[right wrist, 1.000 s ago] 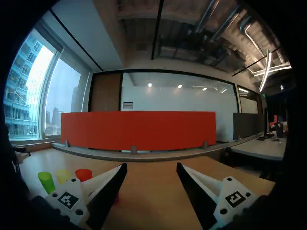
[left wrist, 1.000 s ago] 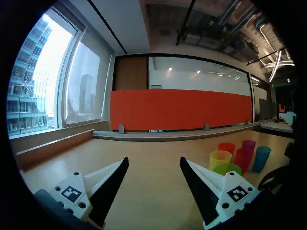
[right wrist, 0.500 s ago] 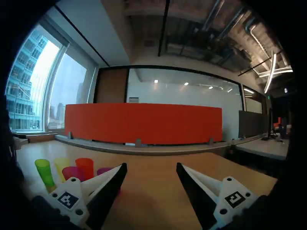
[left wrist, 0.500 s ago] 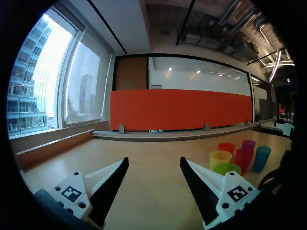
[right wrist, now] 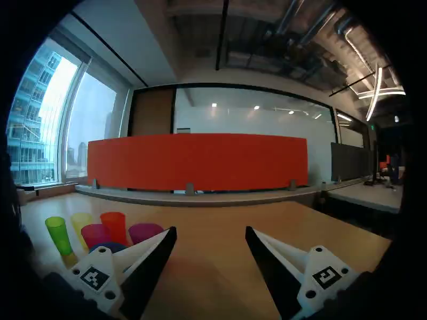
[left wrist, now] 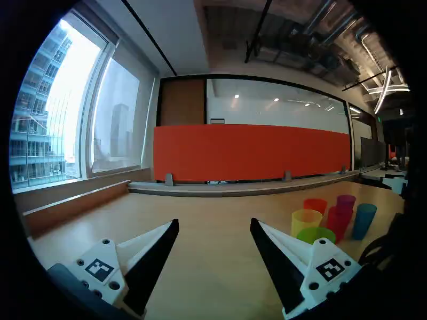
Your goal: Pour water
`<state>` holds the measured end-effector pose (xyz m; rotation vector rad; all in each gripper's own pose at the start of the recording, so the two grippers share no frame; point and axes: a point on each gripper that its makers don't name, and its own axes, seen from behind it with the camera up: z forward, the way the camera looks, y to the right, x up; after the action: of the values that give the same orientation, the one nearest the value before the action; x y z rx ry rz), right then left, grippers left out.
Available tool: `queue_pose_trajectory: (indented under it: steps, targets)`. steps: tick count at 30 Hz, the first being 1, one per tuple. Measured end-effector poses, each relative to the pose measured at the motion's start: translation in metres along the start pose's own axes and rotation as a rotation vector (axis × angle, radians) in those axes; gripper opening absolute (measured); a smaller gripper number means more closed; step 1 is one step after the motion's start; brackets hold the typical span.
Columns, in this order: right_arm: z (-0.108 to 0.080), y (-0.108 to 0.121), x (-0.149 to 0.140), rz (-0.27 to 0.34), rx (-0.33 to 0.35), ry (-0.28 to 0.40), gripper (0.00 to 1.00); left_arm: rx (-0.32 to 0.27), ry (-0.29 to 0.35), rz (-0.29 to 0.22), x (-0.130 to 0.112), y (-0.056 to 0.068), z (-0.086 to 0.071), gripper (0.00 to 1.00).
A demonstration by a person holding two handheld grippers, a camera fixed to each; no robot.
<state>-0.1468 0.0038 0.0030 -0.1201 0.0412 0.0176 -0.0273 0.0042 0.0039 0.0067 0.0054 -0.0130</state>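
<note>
On our left gripper point(left wrist: 213, 248) the two fingers point(left wrist: 152, 256) stand wide apart, and between them we see nothing but the bare wooden table point(left wrist: 213, 213). In the left gripper view, just past the right-hand finger, the plastic cups stand upright in a tight cluster on the table. The green cup point(left wrist: 315, 234) is nearest, partly hidden by that finger, and the yellow cup point(left wrist: 306, 220) is just behind it. The pink cup point(left wrist: 338, 221) and the blue cup point(left wrist: 364, 220) are beside them to the right. The orange cup point(left wrist: 315, 205) and the purple cup point(left wrist: 346, 201) are at the back. We cannot tell whether any of them holds water.

Our right gripper point(right wrist: 211, 256) also has its fingers point(right wrist: 149, 261) spread, gripping nothing, over the same tabletop. In the right gripper view the cluster sits to the left of the left-hand finger. The green cup is farthest out, then yellow, pink and orange. The purple cup is just beside the fingertip, and the rim of the blue cup peeks over the finger's white body.

Farther off, a long orange partition point(left wrist: 251, 152) runs across the far edge of the table. A tall window point(left wrist: 58, 122) fills the left wall. In the right gripper view another desk point(right wrist: 368, 194) stands away to the right.
</note>
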Motion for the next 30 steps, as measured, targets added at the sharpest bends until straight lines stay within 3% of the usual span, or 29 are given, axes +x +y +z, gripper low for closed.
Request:
queue_pose_trajectory:
  steps: [30]
  targets:
    - [0.0021, -0.0043, -0.001, -0.001, 0.011, -0.006, 1.0, 0.0, 0.0, 0.0, 0.0001, 0.0, 0.001, 0.99]
